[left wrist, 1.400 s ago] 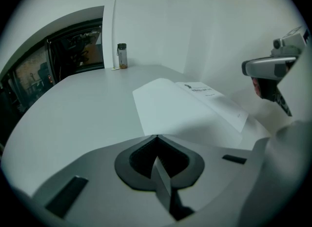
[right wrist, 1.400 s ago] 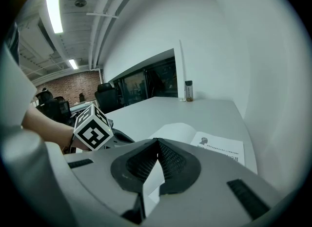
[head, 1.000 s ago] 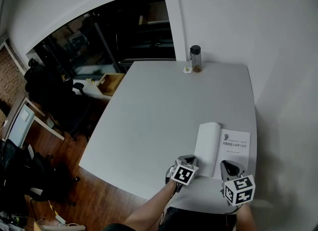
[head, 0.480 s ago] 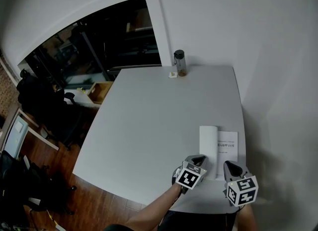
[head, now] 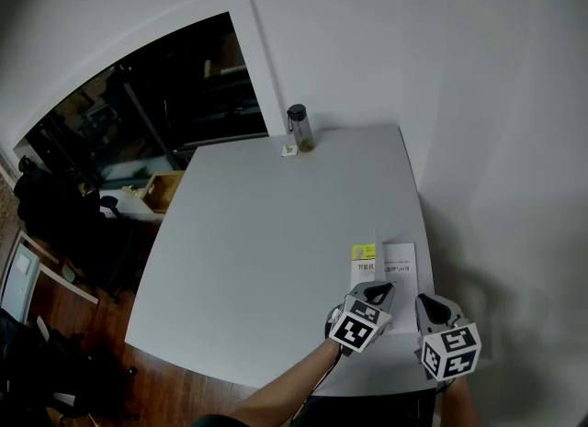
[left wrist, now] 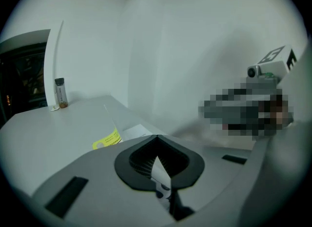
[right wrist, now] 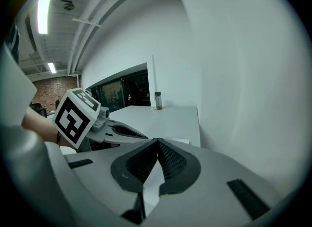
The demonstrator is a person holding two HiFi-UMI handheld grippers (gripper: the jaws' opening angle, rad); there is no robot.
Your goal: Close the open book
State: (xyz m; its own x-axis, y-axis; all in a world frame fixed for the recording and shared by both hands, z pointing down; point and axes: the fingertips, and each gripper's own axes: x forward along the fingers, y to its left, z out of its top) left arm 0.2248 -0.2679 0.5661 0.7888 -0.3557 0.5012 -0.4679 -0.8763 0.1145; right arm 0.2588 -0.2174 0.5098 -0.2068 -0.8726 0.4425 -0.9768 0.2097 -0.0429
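White table (head: 276, 232), bottle (head: 299, 129) at far edge, book (head: 397, 265) partly folded, left tongs (head: 383, 291) and right tongs (head: 425, 302) both closed.

I can't read a single word from here. The book (head: 397, 265) has a yellow label (head: 364, 252) with dark print, and the white page beside it has a few dark title lines, all too small to read. Black-and-white square markers cover the cube (head: 358, 327) on the left gripper (head: 381, 293) and the cube (head: 449, 352) on the right gripper (head: 432, 306). The bottle (left wrist: 59, 93) at the tabletop's (head: 276, 232) far edge has tiny unreadable marks down its side.
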